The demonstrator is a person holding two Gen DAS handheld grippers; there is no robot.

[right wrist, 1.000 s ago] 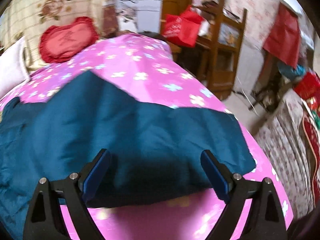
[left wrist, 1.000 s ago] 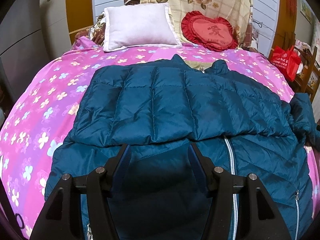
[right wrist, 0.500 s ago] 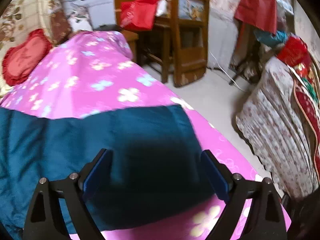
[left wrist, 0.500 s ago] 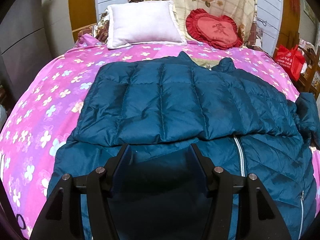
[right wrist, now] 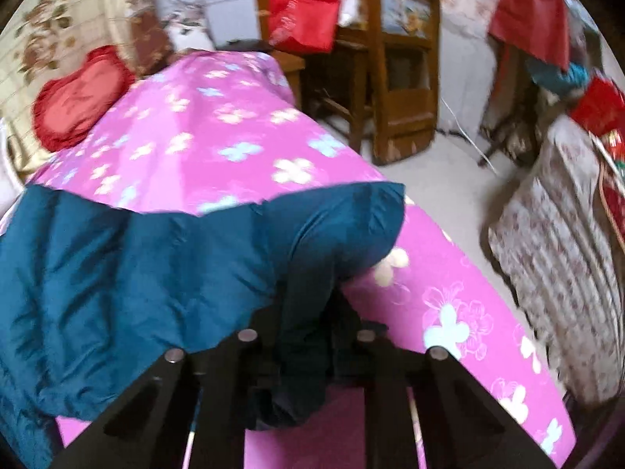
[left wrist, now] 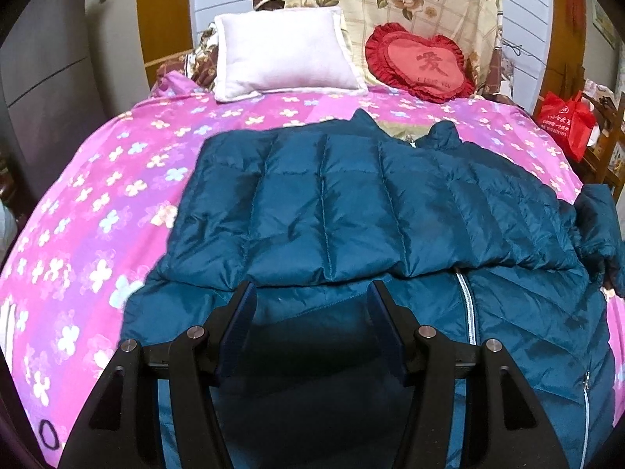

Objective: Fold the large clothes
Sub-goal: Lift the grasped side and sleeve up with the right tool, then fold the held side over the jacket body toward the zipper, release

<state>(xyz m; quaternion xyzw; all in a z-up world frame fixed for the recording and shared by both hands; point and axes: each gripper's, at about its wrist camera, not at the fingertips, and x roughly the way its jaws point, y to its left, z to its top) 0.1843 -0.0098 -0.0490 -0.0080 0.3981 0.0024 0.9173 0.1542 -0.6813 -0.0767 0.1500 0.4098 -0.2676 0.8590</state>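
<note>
Item: teal down jacket (left wrist: 351,211), spread on the pink floral bed cover (left wrist: 97,203), one side folded across its front. Your left claw (left wrist: 312,305): level, pads apart, poised over the hem at 6 o'clock. Your right claw (right wrist: 308,324): pinched together on the jacket's sleeve (right wrist: 332,234).

The left hand-held gripper (left wrist: 310,326), jaws apart, hovers over the teal quilted jacket (left wrist: 332,211) spread on the bed (left wrist: 97,211); beyond the jacket lie a white pillow (left wrist: 285,52) and a red heart cushion (left wrist: 420,64).

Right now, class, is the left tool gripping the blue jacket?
No. The left tool hangs open above the blue jacket, its fingers spread apart with nothing pinched.
</note>
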